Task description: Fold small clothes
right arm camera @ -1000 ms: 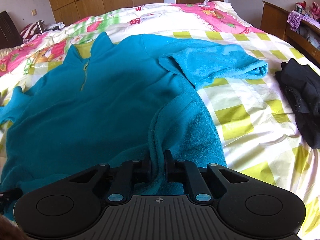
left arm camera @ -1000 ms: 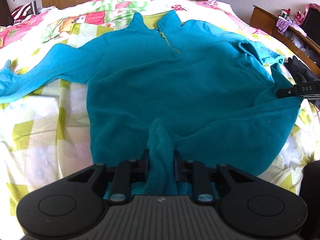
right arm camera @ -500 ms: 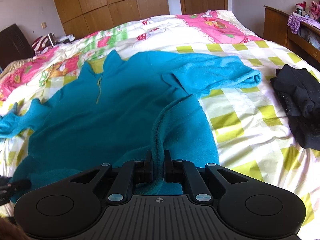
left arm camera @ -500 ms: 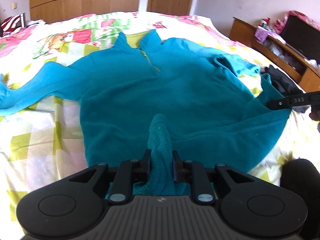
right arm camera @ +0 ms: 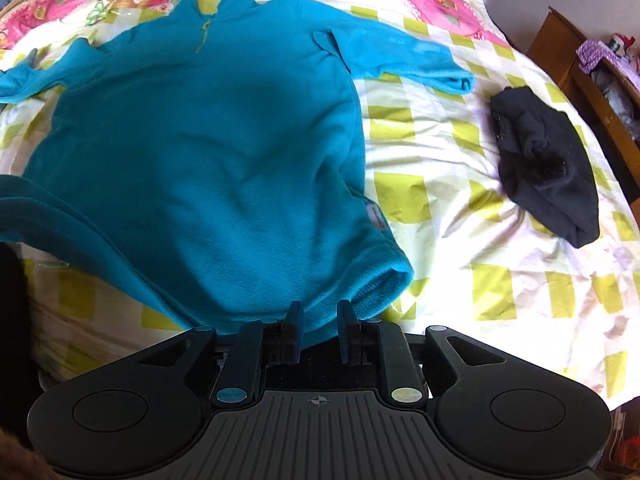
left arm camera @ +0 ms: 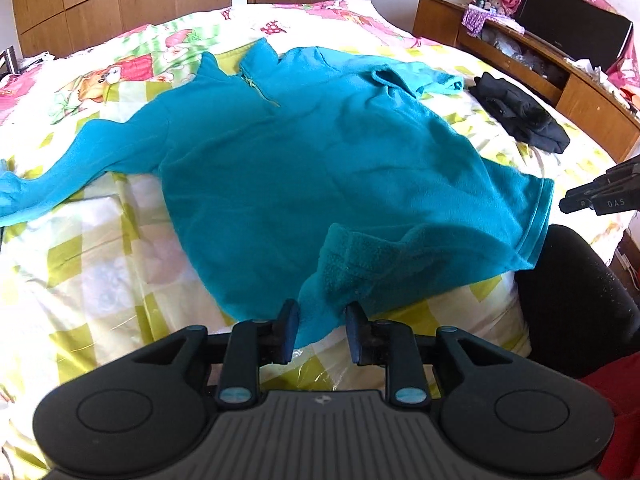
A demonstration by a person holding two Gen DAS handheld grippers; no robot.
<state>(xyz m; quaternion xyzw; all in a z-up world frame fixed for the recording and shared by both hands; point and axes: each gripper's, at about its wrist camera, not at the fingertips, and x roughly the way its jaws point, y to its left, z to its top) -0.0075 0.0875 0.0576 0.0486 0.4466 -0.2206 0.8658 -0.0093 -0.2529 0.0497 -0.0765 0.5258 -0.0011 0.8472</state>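
A teal fleece pullover (left arm camera: 312,152) with a short zip lies front up on the checked bedspread (left arm camera: 88,248); it also shows in the right wrist view (right arm camera: 200,152). Its left sleeve stretches out left, and its right sleeve (right arm camera: 400,60) is folded near the shoulder. My left gripper (left arm camera: 318,330) is open at the near hem, whose bunched corner lies loose between the spread fingers. My right gripper (right arm camera: 318,330) is open at the hem's right corner, with fabric lying just in front of it. Its fingertips (left arm camera: 596,196) show at the right edge of the left wrist view.
A black garment (right arm camera: 544,168) lies bunched on the bed to the right of the pullover. A wooden shelf unit (left arm camera: 532,64) with clutter and a dark screen runs along the right side. Wooden wardrobes (left arm camera: 100,0) stand behind the bed. A dark rounded object (left arm camera: 576,304) sits near right.
Both grippers have opened and let go of the hem. The pullover's lower part has dropped flat on the bed. Both grippers have pulled back toward the near edge.
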